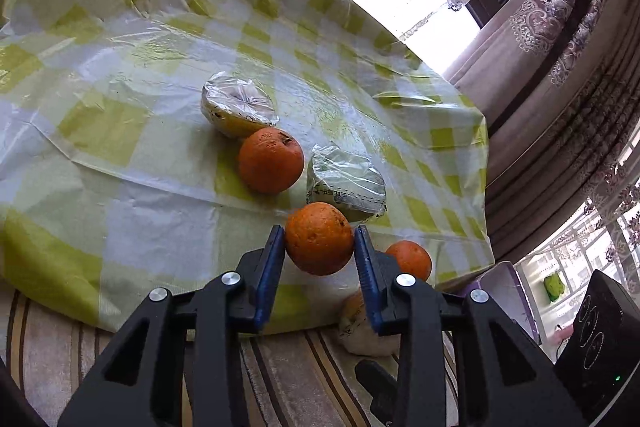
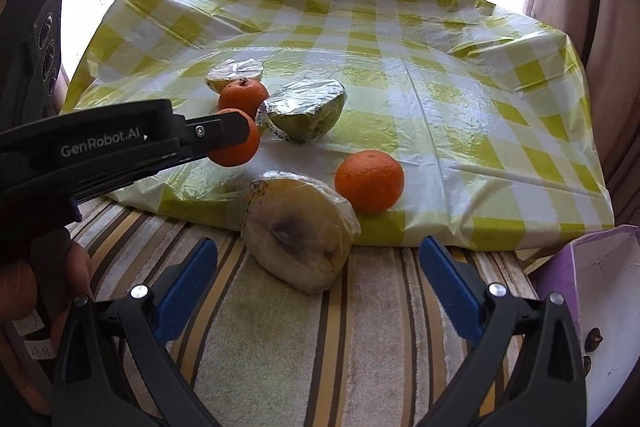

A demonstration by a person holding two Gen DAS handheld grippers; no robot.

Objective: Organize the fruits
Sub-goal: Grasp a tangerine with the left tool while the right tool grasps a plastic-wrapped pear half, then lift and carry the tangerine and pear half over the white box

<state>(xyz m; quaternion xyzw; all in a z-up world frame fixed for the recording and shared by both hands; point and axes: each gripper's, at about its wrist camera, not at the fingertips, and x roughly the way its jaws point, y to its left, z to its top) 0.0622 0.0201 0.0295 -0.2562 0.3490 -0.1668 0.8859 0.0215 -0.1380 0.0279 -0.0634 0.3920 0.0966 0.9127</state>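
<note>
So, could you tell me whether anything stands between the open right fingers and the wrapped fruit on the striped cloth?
Nothing visible does. The right gripper is open and the wrapped fruit lies just ahead of it on bare striped cloth. The left gripper holds an orange off to the side.

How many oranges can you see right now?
3: one orange clamped in the left hand-held gripper, one between the plastic-wrapped fruit halves, one near the tablecloth's front edge. None appear hidden.
</note>
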